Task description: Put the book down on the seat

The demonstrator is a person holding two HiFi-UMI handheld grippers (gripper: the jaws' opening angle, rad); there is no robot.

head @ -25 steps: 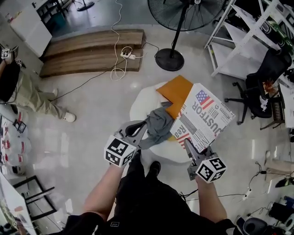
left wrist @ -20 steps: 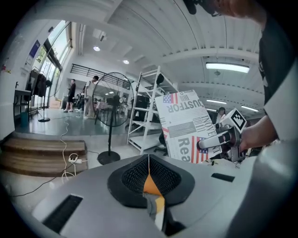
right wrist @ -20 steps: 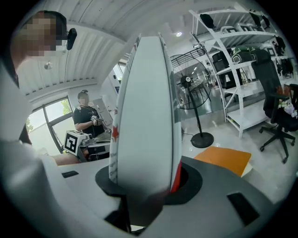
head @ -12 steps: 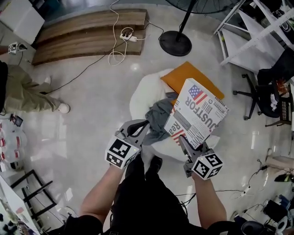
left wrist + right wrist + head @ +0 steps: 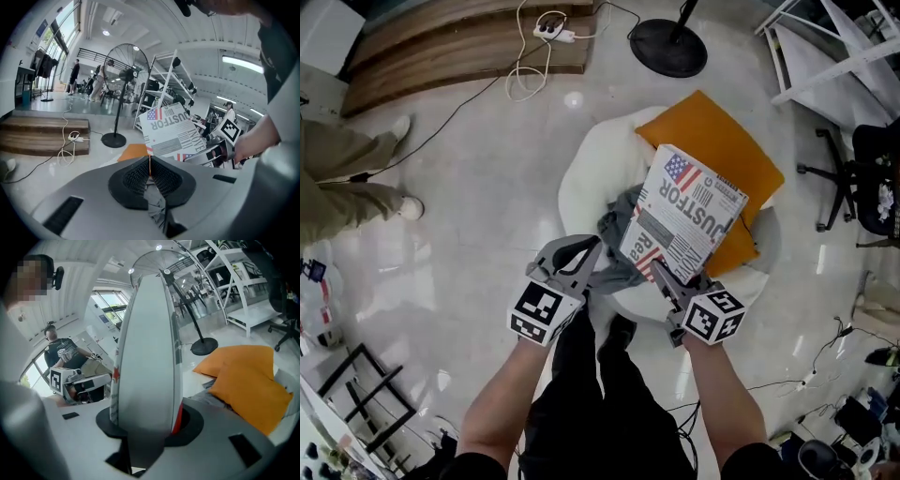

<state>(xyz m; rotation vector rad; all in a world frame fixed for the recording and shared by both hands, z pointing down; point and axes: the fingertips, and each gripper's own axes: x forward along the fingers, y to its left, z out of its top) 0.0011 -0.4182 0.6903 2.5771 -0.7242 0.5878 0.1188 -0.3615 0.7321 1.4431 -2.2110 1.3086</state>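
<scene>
The book (image 5: 686, 223), white with a flag and bold print on its cover, stands tilted over the white round seat (image 5: 581, 187) and its orange cushion (image 5: 722, 150). My right gripper (image 5: 663, 274) is shut on the book's near lower edge; in the right gripper view the book (image 5: 150, 357) rises edge-on out of the jaws (image 5: 145, 427). My left gripper (image 5: 589, 251) is at the seat's near left side, shut on a grey cloth (image 5: 619, 239) that bunches under its pads (image 5: 161, 178). The book (image 5: 168, 133) shows to its right.
A fan's round base (image 5: 667, 47) stands behind the seat, with a power strip and cable (image 5: 551, 28) by wooden boards (image 5: 441, 47). A person's legs (image 5: 347, 187) are at the left. A white rack (image 5: 834, 66) and an office chair (image 5: 862, 178) stand at the right.
Both grippers have come down toward the seat. The book, still gripped, now hangs lower and over the orange cushion. The grey cloth has stayed in the left gripper.
</scene>
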